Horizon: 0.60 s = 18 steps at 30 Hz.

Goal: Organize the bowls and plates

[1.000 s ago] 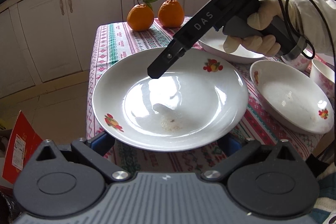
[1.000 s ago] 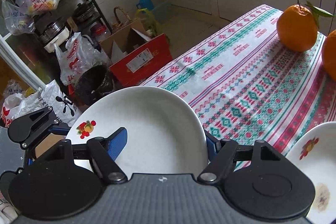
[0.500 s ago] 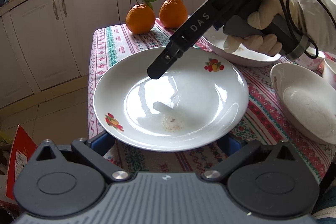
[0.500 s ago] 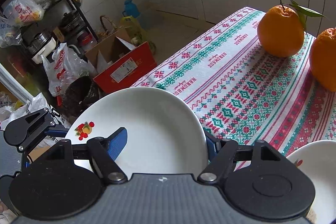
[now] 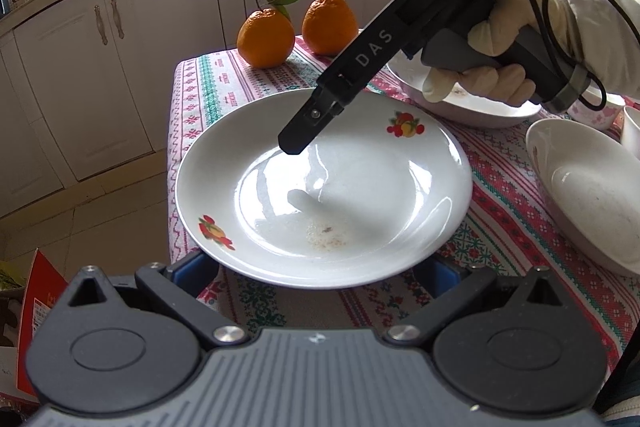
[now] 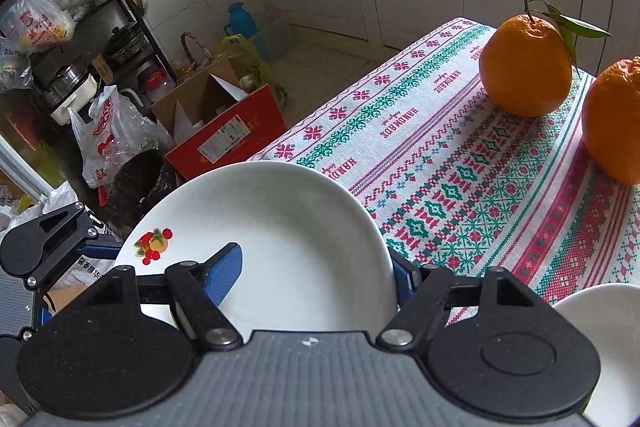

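Bottom centre of the right wrist view: right tongs (image 6: pixel 316 269), set astride the rim of the plate (image 5: pixel 360 187), one blue pad on its upper face and the other tucked below the edge. This reads as a slanted pinch, though contact is not plainly shown. Bottom centre of the left wrist view: left tongs (image 5: pixel 318 267), spread wide, both pads hidden under the plate's near rim; whether they press or only support cannot be told. The plate sits mid-frame at the near left corner of the table (image 5: pixel 208 87), apparently raised, with floor below at left. A gloved hand (image 5: pixel 492 67) steers the right tongs from the upper right.

Risks: the glazed rim could slip from so slanted a hold and fall towards the floor, and a hasty set-down could chip the dish (image 5: pixel 472 107) behind.

Count: one decorated plate; one dish, upper right; one bowl (image 5: pixel 592 195), right edge; two small vessels partly in view beyond it; two oranges (image 5: pixel 266 37), top centre.
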Tool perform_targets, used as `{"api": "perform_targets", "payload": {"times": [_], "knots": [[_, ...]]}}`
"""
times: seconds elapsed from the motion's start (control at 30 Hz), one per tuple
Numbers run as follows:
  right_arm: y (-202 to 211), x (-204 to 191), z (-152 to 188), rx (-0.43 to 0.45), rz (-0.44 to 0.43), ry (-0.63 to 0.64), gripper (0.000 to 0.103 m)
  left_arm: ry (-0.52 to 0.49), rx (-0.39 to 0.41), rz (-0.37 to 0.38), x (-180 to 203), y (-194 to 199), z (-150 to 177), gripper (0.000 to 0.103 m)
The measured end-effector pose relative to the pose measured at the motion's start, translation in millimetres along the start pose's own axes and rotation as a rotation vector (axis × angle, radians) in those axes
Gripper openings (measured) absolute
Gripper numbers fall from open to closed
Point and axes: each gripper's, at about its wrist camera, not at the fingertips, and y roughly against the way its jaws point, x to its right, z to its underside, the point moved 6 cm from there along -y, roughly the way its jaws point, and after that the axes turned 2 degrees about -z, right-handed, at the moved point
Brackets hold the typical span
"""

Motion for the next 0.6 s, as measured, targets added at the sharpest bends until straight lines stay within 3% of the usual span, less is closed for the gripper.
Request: {"api": "perform_targets", "payload": {"times": [0.43,0.6], "knots": [[0.1,2.3,-0.3,-0.004,0.026,0.007,0.082,0.021,0.001,0.019,3.5,0.8,-2.6,0.102],[-2.5,-1.9,-0.2,-0.012,0.024,0.010,0.094,0.026,0.013,0.028,3.2,1.7,-1.4,0.102]]}}
